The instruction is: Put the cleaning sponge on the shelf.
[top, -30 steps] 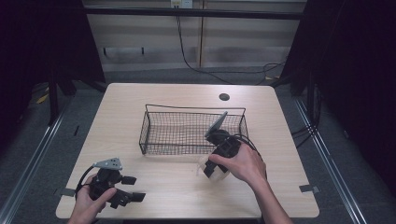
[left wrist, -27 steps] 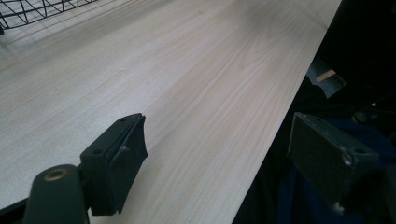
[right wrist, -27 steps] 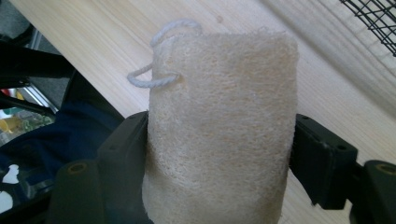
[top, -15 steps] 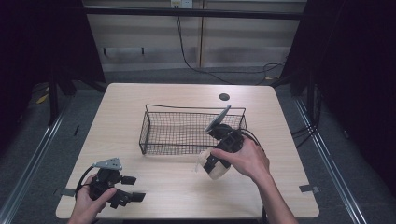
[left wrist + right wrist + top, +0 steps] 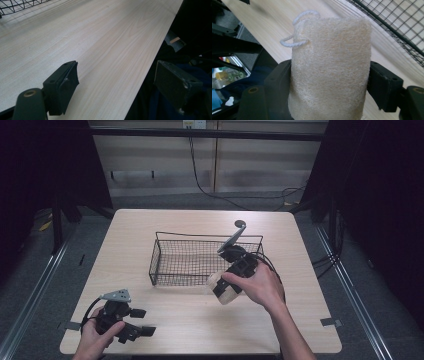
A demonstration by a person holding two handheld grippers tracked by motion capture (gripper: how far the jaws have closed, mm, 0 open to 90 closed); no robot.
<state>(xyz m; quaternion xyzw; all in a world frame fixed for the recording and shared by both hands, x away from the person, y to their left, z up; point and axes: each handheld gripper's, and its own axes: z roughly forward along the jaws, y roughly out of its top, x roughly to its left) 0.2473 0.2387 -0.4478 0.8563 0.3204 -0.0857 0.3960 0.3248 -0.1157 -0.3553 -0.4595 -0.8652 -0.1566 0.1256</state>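
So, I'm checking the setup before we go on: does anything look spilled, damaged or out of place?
Nothing stands out. The loofah sits intact between the right gripper's pads, its cord loop whole. The basket stands level on the table, and the left gripper is open near the table's edge.

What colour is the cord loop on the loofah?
White, on the pale beige loofah; the cord loop shows best in the right gripper view.

Right gripper clamped, raised — left gripper gaping, low.
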